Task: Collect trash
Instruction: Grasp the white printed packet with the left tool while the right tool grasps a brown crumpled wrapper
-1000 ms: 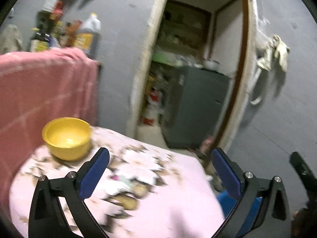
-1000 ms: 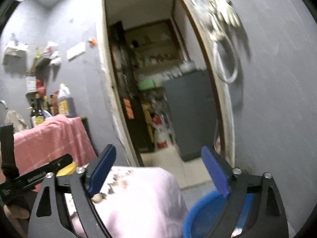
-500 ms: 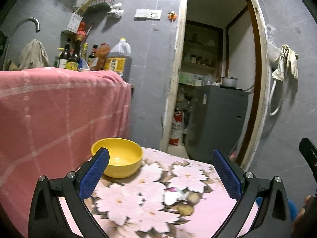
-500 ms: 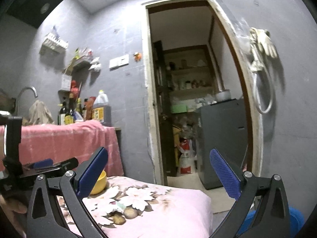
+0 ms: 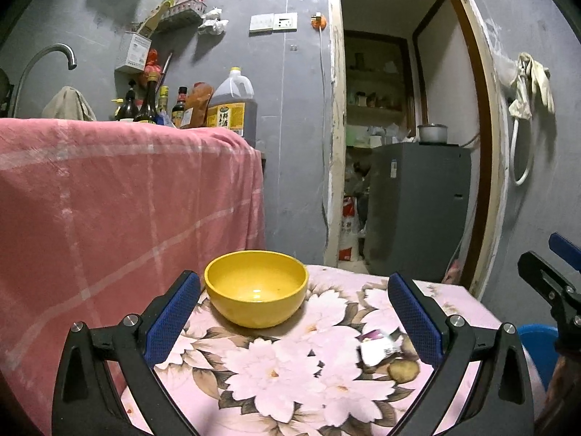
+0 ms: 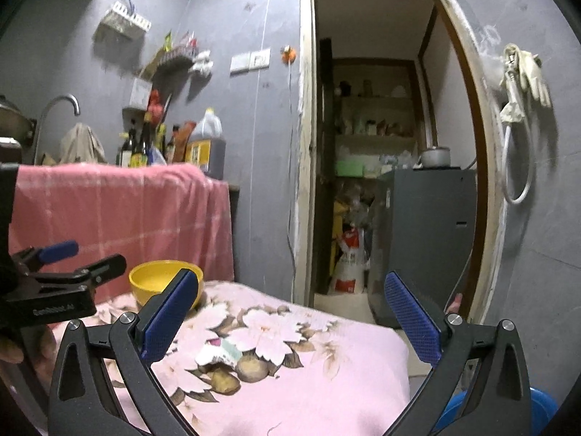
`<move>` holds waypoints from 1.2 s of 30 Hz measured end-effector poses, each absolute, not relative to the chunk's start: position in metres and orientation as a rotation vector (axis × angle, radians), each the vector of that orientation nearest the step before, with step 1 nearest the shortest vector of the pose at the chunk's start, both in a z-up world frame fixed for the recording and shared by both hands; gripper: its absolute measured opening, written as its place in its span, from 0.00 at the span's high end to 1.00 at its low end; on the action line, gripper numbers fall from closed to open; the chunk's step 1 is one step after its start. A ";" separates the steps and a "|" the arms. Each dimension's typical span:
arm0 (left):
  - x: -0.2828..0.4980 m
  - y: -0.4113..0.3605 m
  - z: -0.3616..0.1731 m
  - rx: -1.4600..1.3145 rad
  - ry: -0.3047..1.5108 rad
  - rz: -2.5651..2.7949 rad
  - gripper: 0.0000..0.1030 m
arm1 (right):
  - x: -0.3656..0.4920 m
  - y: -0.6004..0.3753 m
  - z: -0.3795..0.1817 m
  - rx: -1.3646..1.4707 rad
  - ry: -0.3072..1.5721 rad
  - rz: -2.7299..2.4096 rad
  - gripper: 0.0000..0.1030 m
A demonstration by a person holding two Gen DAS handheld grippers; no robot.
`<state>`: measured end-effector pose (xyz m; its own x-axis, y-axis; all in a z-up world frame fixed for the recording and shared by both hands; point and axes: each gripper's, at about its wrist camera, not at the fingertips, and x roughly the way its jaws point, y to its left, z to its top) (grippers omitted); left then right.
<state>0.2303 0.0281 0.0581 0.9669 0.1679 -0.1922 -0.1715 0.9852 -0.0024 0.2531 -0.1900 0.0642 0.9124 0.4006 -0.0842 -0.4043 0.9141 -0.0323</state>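
A crumpled white wrapper (image 5: pixel 379 348) with purple print lies on the pink floral tablecloth (image 5: pixel 276 374). It sits just inside the right finger of my left gripper (image 5: pixel 294 318), which is open and holds nothing. In the right wrist view the wrapper (image 6: pixel 218 352) lies low between the fingers of my open, empty right gripper (image 6: pixel 292 319), nearer the left one. Brown round lumps (image 6: pixel 250 361) lie beside it; whether they are loose or printed on the cloth I cannot tell. A blue bin (image 5: pixel 537 345) stands on the floor to the right of the table.
A yellow bowl (image 5: pixel 256 287) stands at the table's far side. A counter draped in pink cloth (image 5: pixel 127 200) carries bottles behind and to the left. An open doorway (image 5: pixel 406 145) with a grey cabinet lies ahead. My left gripper (image 6: pixel 61 276) shows at the right wrist view's left edge.
Both views have rolled level and sharpened. The bowl has shifted from the left to between my left gripper's fingers. The right gripper's jaws have widened a little.
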 end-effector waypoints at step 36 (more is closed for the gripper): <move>0.344 0.048 -0.001 -0.301 0.787 -0.149 0.43 | 0.355 -0.144 -0.010 -0.163 0.815 0.560 0.43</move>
<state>0.3444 0.0477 -0.0014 0.6982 -0.2429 -0.6735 0.0202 0.9470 -0.3205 0.3545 -0.1437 -0.0101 0.5503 0.4098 -0.7275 -0.5322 0.8435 0.0726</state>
